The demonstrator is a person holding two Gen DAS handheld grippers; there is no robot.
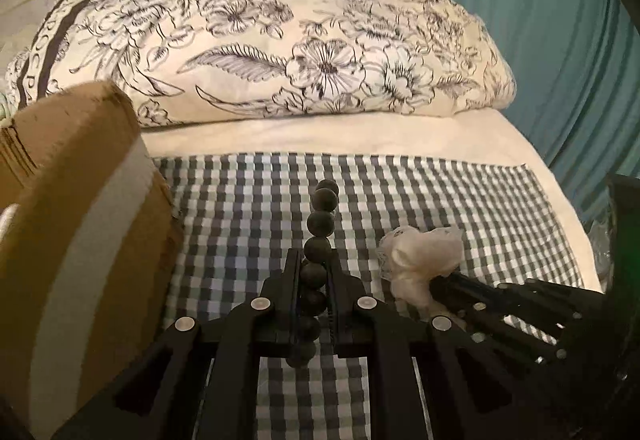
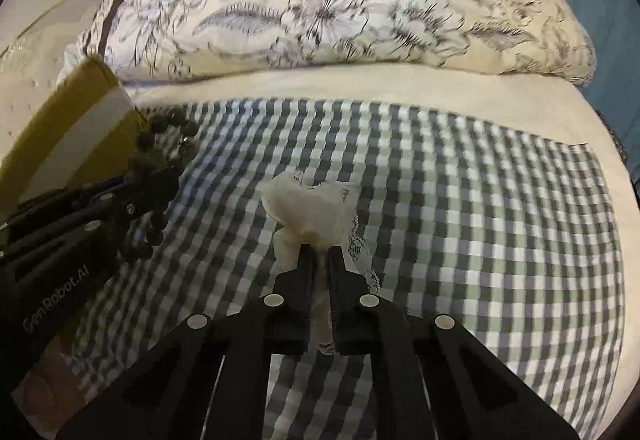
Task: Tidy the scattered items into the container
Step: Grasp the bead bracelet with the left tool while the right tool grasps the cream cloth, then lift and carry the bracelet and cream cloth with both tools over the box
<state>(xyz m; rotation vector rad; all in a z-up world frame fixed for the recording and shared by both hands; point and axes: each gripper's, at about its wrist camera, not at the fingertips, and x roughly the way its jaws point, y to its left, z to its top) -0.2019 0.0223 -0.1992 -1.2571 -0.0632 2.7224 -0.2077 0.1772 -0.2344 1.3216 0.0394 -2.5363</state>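
Observation:
My left gripper (image 1: 314,260) is shut on a string of dark round beads (image 1: 320,226), held above the checked cloth (image 1: 248,208); the beads stick out ahead of the fingertips. It also shows at the left of the right wrist view (image 2: 160,176), with the beads (image 2: 168,128) looped beside the cardboard box (image 2: 72,132). My right gripper (image 2: 321,250) is shut on a cream lace-trimmed fabric piece (image 2: 312,204), held above the cloth. That gripper (image 1: 436,280) and the fabric (image 1: 420,260) show at the right of the left wrist view. The cardboard box (image 1: 76,208) stands close at my left.
A floral duvet (image 1: 304,52) lies bunched along the back of the bed. A cream sheet (image 1: 360,136) lies under the checked cloth. A teal curtain (image 1: 552,40) hangs at the right.

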